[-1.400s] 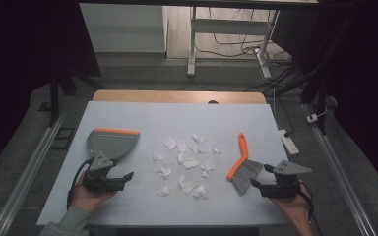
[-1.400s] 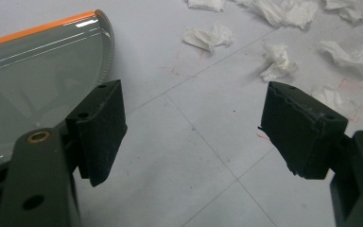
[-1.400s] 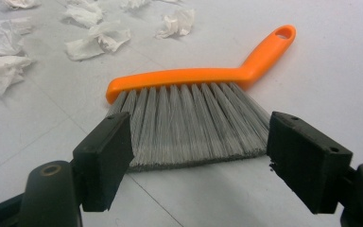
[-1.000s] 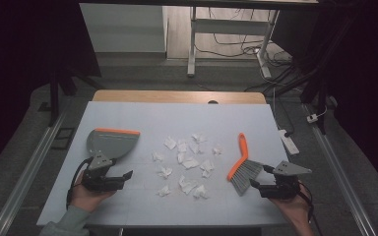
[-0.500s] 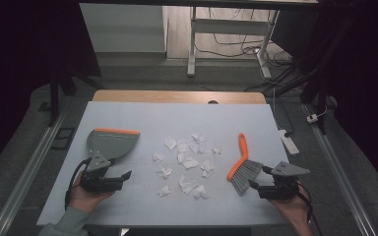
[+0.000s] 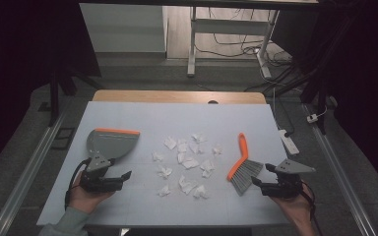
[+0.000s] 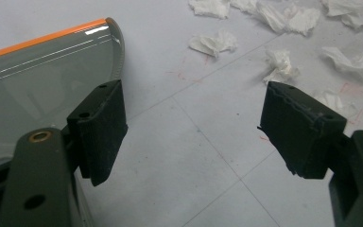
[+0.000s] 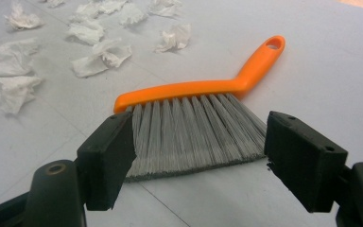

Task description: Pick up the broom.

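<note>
little has moved over the last second. left gripper [image 6: 109, 178], jaws wide and empty, waits just short of the dustpan [image 6: 112, 143]; paper scraps [image 6: 187, 160] lie mid-table; right gripper [image 6: 270, 185], equally wide and empty, faces the brush [image 6: 241, 163]. sweeping hasn't begun.

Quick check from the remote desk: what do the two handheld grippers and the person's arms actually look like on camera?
Both are black two-jaw tools. The left gripper and right gripper each carry a grey three-cornered plate on top and trail a black cable. Up close, the fingers are blocky dark pads on arms with brass-coloured rivets. A grey-green sleeve covers the left forearm; I cannot make out a sleeve on the right.
</note>
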Demonstrator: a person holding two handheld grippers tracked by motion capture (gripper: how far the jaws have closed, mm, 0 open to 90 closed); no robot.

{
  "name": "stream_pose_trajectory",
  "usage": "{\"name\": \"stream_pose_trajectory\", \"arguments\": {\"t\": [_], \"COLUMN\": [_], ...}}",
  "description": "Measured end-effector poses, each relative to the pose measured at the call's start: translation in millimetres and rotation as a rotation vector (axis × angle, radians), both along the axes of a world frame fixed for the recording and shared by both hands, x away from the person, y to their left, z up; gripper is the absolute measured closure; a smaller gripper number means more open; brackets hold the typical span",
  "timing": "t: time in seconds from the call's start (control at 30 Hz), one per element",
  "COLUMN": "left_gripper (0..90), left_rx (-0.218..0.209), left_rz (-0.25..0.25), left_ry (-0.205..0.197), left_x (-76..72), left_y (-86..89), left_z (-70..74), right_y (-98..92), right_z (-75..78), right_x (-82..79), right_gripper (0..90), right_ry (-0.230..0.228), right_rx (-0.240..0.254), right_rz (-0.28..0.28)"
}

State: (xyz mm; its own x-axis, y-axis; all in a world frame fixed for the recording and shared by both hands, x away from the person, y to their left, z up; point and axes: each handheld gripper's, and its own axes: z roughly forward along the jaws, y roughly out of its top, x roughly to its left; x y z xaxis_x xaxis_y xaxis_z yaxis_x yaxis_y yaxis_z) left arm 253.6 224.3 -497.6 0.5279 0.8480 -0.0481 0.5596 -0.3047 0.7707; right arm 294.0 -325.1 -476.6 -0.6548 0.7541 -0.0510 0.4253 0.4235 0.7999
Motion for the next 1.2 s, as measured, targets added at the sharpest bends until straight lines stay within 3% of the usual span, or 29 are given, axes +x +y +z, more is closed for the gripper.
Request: {"name": "stream_pose_trajectory", "arguments": {"t": [0.43, 0.47, 0.57, 0.63, 0.67, 0.73, 0.97, 1.1, 1.13, 1.17, 1.2], "left_gripper": [23.7, 23.7, 23.7, 23.7, 23.7, 23.7, 23.7, 23.8, 23.8, 23.8, 23.8], "left_rx": [-0.001, 0.0, 0.004, 0.005, 0.006, 0.007, 0.007, -0.002, -0.003, -0.003, -0.002], "left_rz": [0.006, 0.005, 0.003, 0.001, 0.001, 0.002, 0.001, 0.003, 0.0, -0.001, -0.004], "left_ry": [0.003, 0.003, 0.004, 0.007, 0.008, 0.011, 0.013, 0.009, 0.008, 0.009, 0.01], "left_x": [-1.9, -1.8, -1.4, -1.0, -0.7, -0.1, -0.2, -0.6, -0.9, -1.0, -1.1], "left_y": [2.8, 2.4, 0.9, 0.4, 0.4, 0.8, -0.2, 0.4, 0.2, -0.1, -0.6], "left_z": [-0.3, -0.3, -0.4, -0.9, -1.3, -1.8, -1.9, -0.5, -0.4, -0.5, -1.0], "right_y": [17.7, 21.4, 25.6, 33.8, 33.8, 39.7, 49.7, 54.7, 60.2, 60.2, 65.5], "right_z": [21.7, 24.6, 26.8, 29.1, 29.1, 31.6, 39.7, 42.3, 41.1, 41.1, 37.8], "right_x": [19.3, 25.9, 31.0, 36.8, 36.8, 45.2, 66.4, 84.3, 98.3, 98.3, 109.7], "right_gripper": [27.6, 27.5, 27.6, 28.1, 28.1, 28.6, 29.5, 29.2, 29.1, 29.1, 29.1], "right_ry": [0.08, 0.107, 0.12, 0.138, 0.138, 0.18, 0.225, 0.306, 0.346, 0.346, 0.391], "right_rx": [-0.048, -0.07, -0.098, -0.153, -0.153, -0.165, -0.208, -0.209, -0.238, -0.238, -0.266], "right_rz": [-0.043, -0.052, -0.069, -0.082, -0.082, -0.091, -0.148, -0.18, -0.212, -0.212, -0.232]}}
